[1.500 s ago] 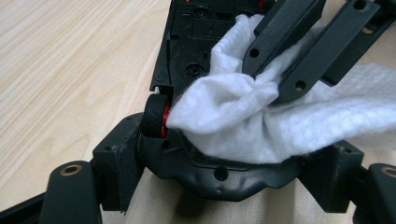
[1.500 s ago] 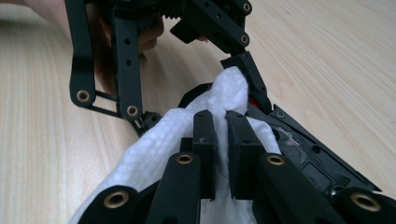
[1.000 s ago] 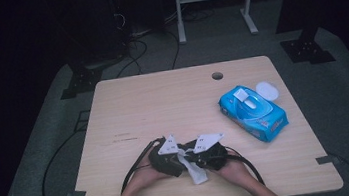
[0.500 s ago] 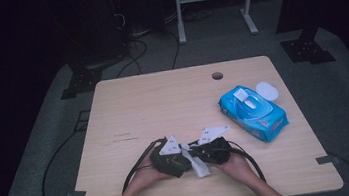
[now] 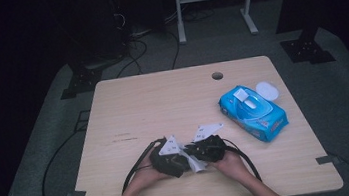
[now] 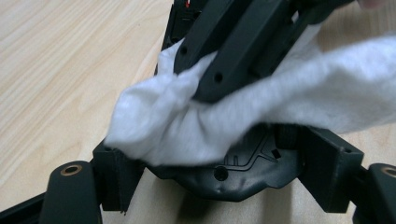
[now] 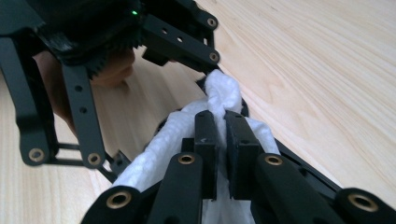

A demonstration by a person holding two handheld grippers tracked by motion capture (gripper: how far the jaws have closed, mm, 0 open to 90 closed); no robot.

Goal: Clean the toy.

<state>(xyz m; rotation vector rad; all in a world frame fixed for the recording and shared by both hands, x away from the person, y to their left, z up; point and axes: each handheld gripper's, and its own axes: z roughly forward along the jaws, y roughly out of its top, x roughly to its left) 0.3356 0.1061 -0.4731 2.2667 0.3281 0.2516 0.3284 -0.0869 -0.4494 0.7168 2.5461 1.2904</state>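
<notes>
A white wipe [image 5: 197,164] hangs between the two grippers near the table's front edge. My right gripper [image 7: 223,116] is shut on a bunched fold of the wipe [image 7: 222,91], which sticks out past its pads. My left gripper [image 6: 222,158] is open, its jaws wide apart at either side. The wipe [image 6: 187,126] drapes across the gap between them, and the right gripper's fingers [image 6: 233,56] reach in from above. In the high view the left gripper [image 5: 170,160] and right gripper [image 5: 204,150] sit tip to tip, each held by a hand.
A blue pack of wipes [image 5: 254,112] lies at the right of the wooden table [image 5: 163,104], its white lid [image 5: 266,89] flipped open. A cable hole [image 5: 217,75] is near the far edge. Black cables loop from both grippers off the front edge.
The right gripper has shifted slightly, its grey plate moving a little away from me, still pinching the wipe. The left gripper has stayed put.
</notes>
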